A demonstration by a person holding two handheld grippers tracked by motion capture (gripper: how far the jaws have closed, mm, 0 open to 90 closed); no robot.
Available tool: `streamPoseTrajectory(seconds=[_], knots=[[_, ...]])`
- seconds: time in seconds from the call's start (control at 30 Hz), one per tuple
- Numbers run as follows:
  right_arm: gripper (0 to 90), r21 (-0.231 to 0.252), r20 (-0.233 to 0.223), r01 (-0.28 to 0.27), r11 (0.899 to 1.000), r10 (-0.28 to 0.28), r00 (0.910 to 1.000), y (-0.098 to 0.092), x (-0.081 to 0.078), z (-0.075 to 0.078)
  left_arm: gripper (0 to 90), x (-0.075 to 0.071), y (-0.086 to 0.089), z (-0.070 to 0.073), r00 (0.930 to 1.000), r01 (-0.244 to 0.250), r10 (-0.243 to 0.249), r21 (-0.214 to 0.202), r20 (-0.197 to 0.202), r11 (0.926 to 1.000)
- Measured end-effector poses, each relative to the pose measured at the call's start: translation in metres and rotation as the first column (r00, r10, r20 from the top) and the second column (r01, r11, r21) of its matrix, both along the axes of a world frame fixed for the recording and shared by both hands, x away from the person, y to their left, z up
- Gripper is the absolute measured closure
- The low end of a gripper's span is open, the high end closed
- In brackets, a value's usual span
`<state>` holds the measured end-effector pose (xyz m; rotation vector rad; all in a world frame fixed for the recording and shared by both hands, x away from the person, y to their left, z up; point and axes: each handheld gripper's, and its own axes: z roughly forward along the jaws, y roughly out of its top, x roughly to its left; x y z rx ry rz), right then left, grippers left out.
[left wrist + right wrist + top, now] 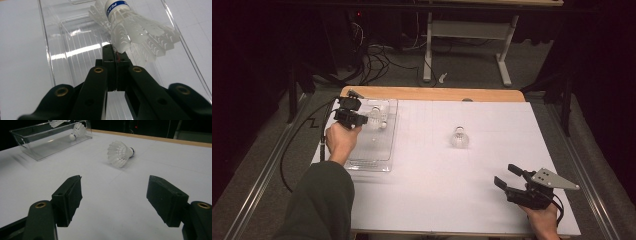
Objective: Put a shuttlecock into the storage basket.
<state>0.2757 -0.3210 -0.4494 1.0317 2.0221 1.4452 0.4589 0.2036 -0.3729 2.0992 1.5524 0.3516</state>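
Your left gripper (115, 53) pinches a shuttlecock (135, 27) by its feathers over the clear bin (62, 45) for dropping; your right gripper (115, 195) waits open

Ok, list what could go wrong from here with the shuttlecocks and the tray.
1. The left gripper pinches the held shuttlecock by a feather edge only; it may slip or bend the feathers.
2. Dropped from here, it could land on the one already in the clear tray.
3. The loose shuttlecock lies on its side and may roll when the open right gripper closes in.
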Motion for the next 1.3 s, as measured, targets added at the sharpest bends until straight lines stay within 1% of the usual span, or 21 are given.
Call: streamPoseTrajectory(seconds=[0.2,0.4,0.43,0.47,0.5,0.53,0.67,0.8,0.87,1.0,1.03,1.17,1.2,1.3], knots=[[28.7,0.0,0.0,-0.001,1.0,0.001,1.0,0.0,0.0,0.0,89.6,0.006,0.006,-0.006,0.9993,-0.035,0.035,-0.002,-0.011,0.9994],[28.7,0.001,-0.001,-0.001,1.0,0.001,1.0,0.0,0.0,0.0,89.2,0.01,0.009,-0.009,0.9984,-0.055,0.055,-0.012,-0.014,0.9984],[28.7,0.001,-0.001,-0.001,1.0,0.001,1.0,0.0,0.0,0.0,86.9,0.011,0.01,-0.01,0.9985,-0.051,0.05,-0.031,-0.02,0.9982],[28.7,0.001,-0.001,-0.001,1.0,0.001,1.0,0.0,0.0,0.0,81.3,0.012,0.01,-0.011,0.9985,-0.045,0.044,-0.052,-0.033,0.9976],[28.8,0.001,0.0,-0.001,1.0,0.001,1.0,0.0,0.0,0.0,74.9,0.012,0.01,-0.012,0.9985,-0.045,0.043,-0.054,-0.034,0.9976],[28.8,0.001,0.0,-0.001,1.0,0.001,1.0,0.0,0.0,0.0,70.6,0.012,0.009,-0.013,0.9984,-0.047,0.045,-0.045,-0.032,0.9979],[28.8,0.001,-0.001,-0.001,1.0,0.001,1.0,0.0,0.0,0.0,61.0,0.009,0.008,-0.011,0.9992,-0.029,0.027,-0.05,-0.028,0.9983],[28.8,-0.001,0.001,0.0,1.0,0.0,1.0,0.0,0.0,0.0,56.8,0.006,0.007,-0.007,0.9997,-0.021,0.021,-0.067,-0.012,0.9975],[28.8,-0.001,0.005,0.004,1.0,-0.004,1.0,0.0,0.0,0.0,55.1,0.004,0.006,-0.005,0.9999,-0.015,0.015,-0.069,-0.003,0.9975],[29.0,-0.002,0.007,0.001,1.0,-0.001,1.0,0.0,0.0,0.0,49.2,0.0,0.002,-0.002,0.9999,0.005,-0.004,-0.061,0.012,0.9981],[29.0,0.0,0.003,0.001,1.0,-0.001,1.0,0.0,0.0,0.0,48.8,-0.002,0.001,-0.001,0.9998,0.006,-0.005,-0.067,0.021,0.9977],[29.0,-0.003,0.006,0.003,1.0,-0.003,1.0,0.0,0.0,0.0,46.0,-0.008,0.0,0.003,0.9989,0.017,-0.014,-0.061,0.044,0.998],[29.0,-0.003,0.006,0.003,1.0,-0.003,1.0,0.0,0.0,0.0,44.5,-0.01,-0.001,0.004,0.9983,0.014,-0.01,-0.06,0.057,0.9981],[29.0,-0.002,0.004,0.003,1.0,-0.003,1.0,0.0,0.0,0.0,42.2,-0.015,-0.003,0.005,0.9967,0.022,-0.015,-0.083,0.08,0.9963]])
